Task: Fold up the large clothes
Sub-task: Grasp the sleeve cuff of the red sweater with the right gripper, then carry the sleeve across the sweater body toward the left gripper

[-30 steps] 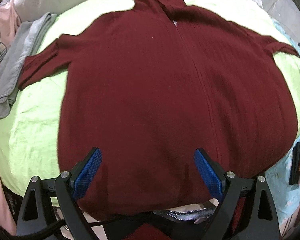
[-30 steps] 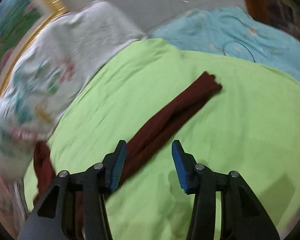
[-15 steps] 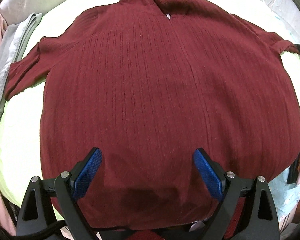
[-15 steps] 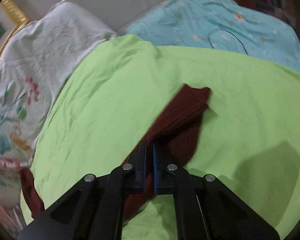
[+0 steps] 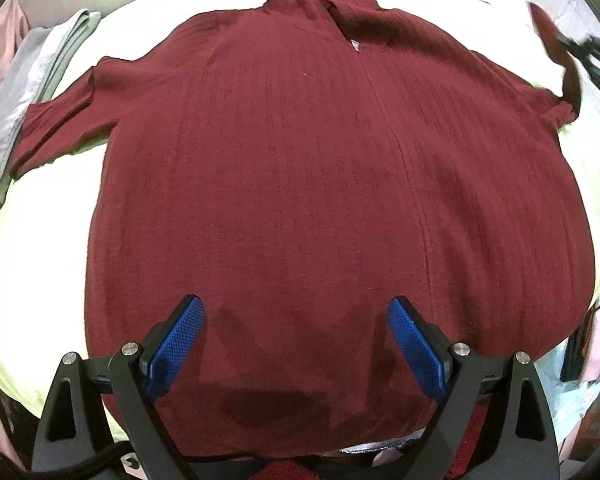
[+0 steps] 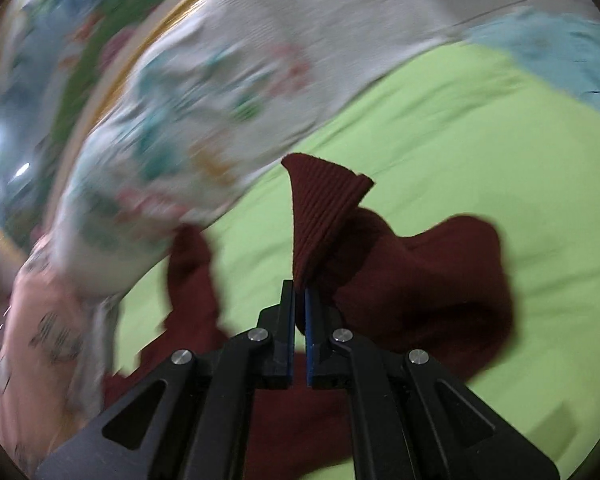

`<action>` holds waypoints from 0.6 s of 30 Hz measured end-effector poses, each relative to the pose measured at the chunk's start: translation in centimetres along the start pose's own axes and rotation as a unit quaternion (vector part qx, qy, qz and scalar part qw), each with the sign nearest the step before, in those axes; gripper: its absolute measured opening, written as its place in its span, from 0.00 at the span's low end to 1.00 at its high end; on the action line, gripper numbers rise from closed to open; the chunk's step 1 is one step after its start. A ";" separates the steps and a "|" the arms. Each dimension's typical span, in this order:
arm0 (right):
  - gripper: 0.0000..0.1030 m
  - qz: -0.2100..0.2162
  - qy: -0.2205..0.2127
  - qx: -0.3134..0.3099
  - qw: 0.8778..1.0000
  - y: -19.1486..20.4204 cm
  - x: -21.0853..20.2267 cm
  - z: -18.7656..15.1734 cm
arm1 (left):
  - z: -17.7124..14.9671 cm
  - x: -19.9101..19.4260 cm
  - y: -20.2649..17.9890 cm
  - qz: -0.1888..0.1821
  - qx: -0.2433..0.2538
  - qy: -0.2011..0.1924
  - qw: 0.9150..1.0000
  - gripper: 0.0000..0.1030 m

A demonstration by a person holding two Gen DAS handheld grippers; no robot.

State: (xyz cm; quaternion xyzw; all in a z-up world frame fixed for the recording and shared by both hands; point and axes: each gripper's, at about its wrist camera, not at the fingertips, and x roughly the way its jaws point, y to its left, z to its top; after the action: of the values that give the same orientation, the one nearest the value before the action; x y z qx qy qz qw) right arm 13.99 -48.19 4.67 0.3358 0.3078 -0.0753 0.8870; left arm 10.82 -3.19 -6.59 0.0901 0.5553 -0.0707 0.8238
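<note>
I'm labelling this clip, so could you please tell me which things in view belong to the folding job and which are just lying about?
Part of the job:
- maroon sweater, spread on the green sheet
- its sleeve, pinched in the right claw
- left claw, open above the hem

Just lying about:
- grey garment
- floral pillow
- blue blanket

Left wrist view looks down from the bed's [image 5: 28,280] near edge over the whole sweater [image 5: 300,200]; right wrist view sits close over its sleeve [image 6: 420,272], facing the pillows [image 6: 220,80]
</note>
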 end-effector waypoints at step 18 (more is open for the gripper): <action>0.04 0.148 0.242 -0.097 0.954 22.2 19.0 -21.2 | 1.8 -1.2 11.2 -0.109 -0.122 -0.071 0.984 0.91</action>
State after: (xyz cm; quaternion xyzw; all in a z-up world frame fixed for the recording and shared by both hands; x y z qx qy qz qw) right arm 26.24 -16.22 -6.87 0.2980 0.4658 0.1706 0.8155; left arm 14.44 7.34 -3.99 -0.0769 0.5066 -0.0979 0.8531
